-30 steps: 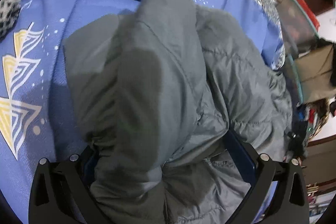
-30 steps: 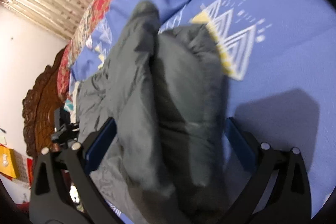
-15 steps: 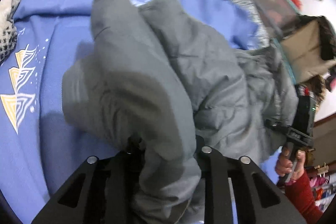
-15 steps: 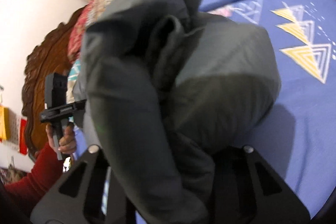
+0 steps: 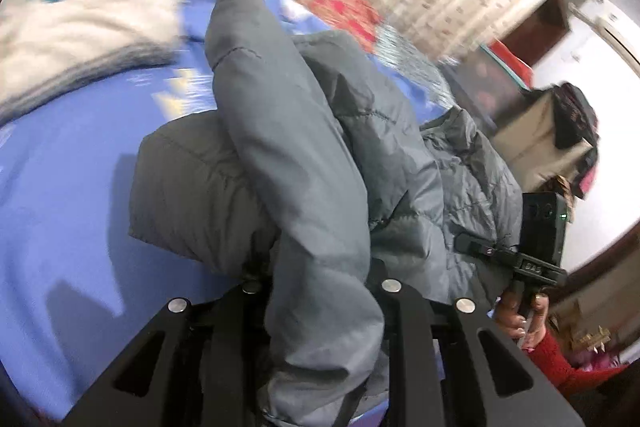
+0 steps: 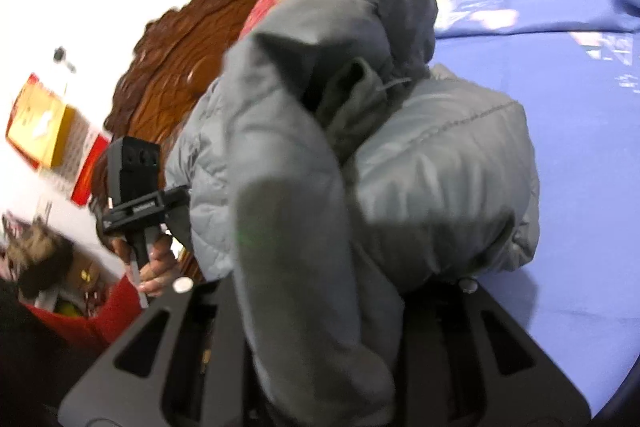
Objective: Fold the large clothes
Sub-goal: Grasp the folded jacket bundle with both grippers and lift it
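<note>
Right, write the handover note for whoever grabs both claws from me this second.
Left claw: shut on a bunched fold of the grey jacket.
Right claw: shut on another bunch of the same jacket.
Jacket: gathered in a puffy bundle between the two claws, over the blue bedsheet; whether any part touches the sheet I cannot tell. A white cloth lies further up the bed.
Done: both grips are on.
Left: probably lay the bundle down flat on the sheet, smooth it, then release. The views are blurred, so check your grip first.
</note>
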`<control>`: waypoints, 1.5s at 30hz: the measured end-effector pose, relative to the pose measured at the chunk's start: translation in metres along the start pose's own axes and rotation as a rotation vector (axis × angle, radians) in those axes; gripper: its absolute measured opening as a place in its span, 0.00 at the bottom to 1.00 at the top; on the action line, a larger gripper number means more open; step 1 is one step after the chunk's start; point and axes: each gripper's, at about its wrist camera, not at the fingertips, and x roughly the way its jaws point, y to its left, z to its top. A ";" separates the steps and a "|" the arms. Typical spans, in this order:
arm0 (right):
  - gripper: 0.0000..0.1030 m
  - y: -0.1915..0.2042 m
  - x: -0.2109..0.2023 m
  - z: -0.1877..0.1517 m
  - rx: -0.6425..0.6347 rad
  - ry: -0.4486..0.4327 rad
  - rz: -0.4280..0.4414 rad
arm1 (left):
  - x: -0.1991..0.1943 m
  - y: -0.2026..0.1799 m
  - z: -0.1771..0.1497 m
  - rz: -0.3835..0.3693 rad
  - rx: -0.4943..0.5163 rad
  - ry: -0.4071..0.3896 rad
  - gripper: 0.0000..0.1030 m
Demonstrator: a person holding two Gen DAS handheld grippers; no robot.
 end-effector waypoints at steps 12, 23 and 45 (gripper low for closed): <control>0.24 -0.024 0.055 -0.032 0.188 0.103 -0.176 | -0.007 0.093 -0.056 0.210 -0.206 0.002 0.50; 0.92 -0.044 0.073 -0.063 0.443 0.075 -0.118 | 0.043 0.123 -0.050 0.166 -0.284 0.116 0.96; 0.19 0.237 0.140 0.122 -0.282 0.037 -0.015 | -0.102 0.053 0.052 0.138 -0.036 -0.268 0.42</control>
